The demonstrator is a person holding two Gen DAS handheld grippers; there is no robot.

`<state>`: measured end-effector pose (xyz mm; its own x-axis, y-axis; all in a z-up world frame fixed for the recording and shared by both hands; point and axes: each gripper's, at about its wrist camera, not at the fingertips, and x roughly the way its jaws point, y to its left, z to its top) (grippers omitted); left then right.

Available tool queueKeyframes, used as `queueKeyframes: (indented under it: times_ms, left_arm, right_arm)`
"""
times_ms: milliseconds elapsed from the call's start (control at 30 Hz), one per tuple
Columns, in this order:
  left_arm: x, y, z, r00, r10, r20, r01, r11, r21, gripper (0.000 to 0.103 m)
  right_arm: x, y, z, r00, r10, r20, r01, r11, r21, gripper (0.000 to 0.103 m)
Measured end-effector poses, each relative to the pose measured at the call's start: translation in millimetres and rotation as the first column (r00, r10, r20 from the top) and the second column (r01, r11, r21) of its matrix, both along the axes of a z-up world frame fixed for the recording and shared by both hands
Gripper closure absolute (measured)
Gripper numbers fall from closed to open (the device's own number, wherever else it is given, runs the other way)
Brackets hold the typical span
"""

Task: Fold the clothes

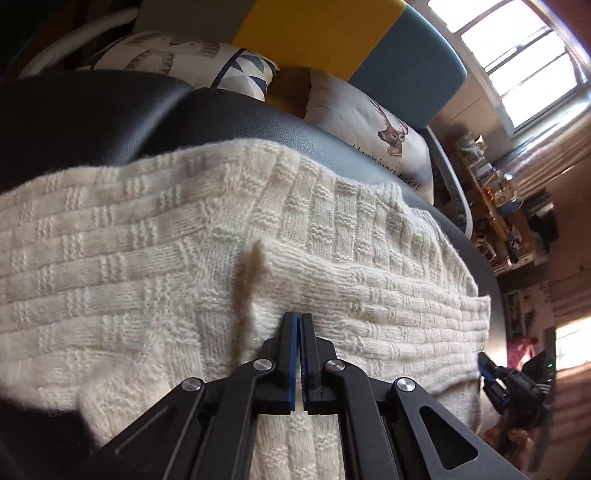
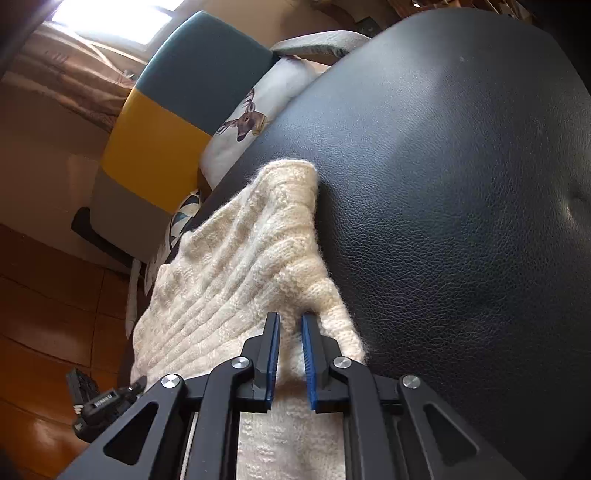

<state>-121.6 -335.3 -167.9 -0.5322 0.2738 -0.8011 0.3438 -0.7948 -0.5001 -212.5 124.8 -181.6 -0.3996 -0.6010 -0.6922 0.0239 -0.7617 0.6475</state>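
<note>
A cream knitted sweater (image 1: 221,240) lies spread over a black leather seat (image 1: 92,114). In the left wrist view my left gripper (image 1: 298,321) sits low over the sweater with its jaws pressed together; whether fabric is pinched between them is hard to tell. A folded layer with a shadowed crease (image 1: 251,288) lies just left of it. In the right wrist view the sweater (image 2: 240,266) hangs along the left side of the black seat (image 2: 461,184). My right gripper (image 2: 290,325) has its blue-padded jaws closed on a thick fold of the sweater's edge.
Printed cushions (image 1: 369,122) and a yellow and teal backrest (image 1: 332,33) stand behind the seat. A wooden floor (image 2: 44,314) lies to the left in the right wrist view. The other gripper (image 1: 513,380) shows at the lower right of the left wrist view.
</note>
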Motion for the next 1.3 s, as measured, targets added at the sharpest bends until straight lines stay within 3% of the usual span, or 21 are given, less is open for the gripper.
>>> queueKeyframes:
  times_ms: [100,233,300,400,567,733,800,833,867,933,1033,1133,1200,1300]
  left_arm:
    - [4,-2,8,1.0,0.012,-0.018,-0.012,1.0,0.01,0.101]
    - [7,7,32,0.995,-0.034,-0.097,0.03,0.998,-0.048,0.101]
    - [2,12,41,0.991,-0.066,-0.118,0.056,0.995,-0.084,0.094]
    - [-10,16,43,0.989,-0.098,-0.107,0.084,0.989,-0.124,0.093]
    - [-23,4,17,0.997,-0.074,-0.008,0.071,0.985,-0.159,0.093]
    - [-17,-9,6,0.999,-0.037,-0.017,0.035,0.995,-0.096,0.093]
    - [-12,-17,9,1.0,0.002,-0.028,-0.003,0.999,-0.035,0.094]
    - [-5,-22,13,0.999,0.023,-0.041,-0.023,1.0,0.005,0.093]
    - [3,-29,17,0.997,0.046,-0.058,-0.043,0.998,0.04,0.093]
    - [29,-45,25,0.992,0.1,-0.082,-0.091,0.99,0.103,0.093]
    - [78,-77,32,0.976,0.197,-0.097,-0.177,0.967,0.184,0.091]
    - [144,-123,29,0.938,0.336,-0.084,-0.309,0.921,0.236,0.09]
    - [198,-159,24,0.892,0.448,-0.057,-0.421,0.871,0.255,0.09]
    - [280,-210,17,0.797,0.603,-0.025,-0.578,0.775,0.254,0.089]
  right_arm:
    - [-2,-11,22,0.996,0.028,-0.08,-0.02,0.996,0.091,0.085]
    - [-17,-29,48,0.982,0.076,-0.175,-0.04,0.978,0.203,0.085]
    - [-33,-39,48,0.981,0.092,-0.173,-0.041,0.96,0.278,0.085]
    - [-57,-54,49,0.979,0.115,-0.167,-0.043,0.921,0.386,0.085]
    - [-81,-68,21,0.984,0.153,-0.087,-0.091,0.865,0.493,0.087]
    - [-75,-72,29,0.983,0.155,-0.099,-0.083,0.853,0.515,0.087]
    - [-54,-79,46,0.97,0.178,-0.163,-0.074,0.863,0.5,0.087]
    - [-44,-83,54,0.962,0.19,-0.194,-0.072,0.868,0.492,0.081]
    - [-31,-89,61,0.954,0.219,-0.206,-0.101,0.879,0.465,0.076]
    - [-8,-102,67,0.941,0.262,-0.212,-0.155,0.895,0.419,0.076]
    - [30,-128,69,0.925,0.315,-0.214,-0.232,0.911,0.341,0.076]
    - [66,-154,64,0.909,0.364,-0.202,-0.307,0.914,0.267,0.076]
    - [90,-169,59,0.898,0.396,-0.192,-0.351,0.907,0.231,0.076]
    - [114,-183,52,0.884,0.432,-0.178,-0.39,0.892,0.228,0.076]
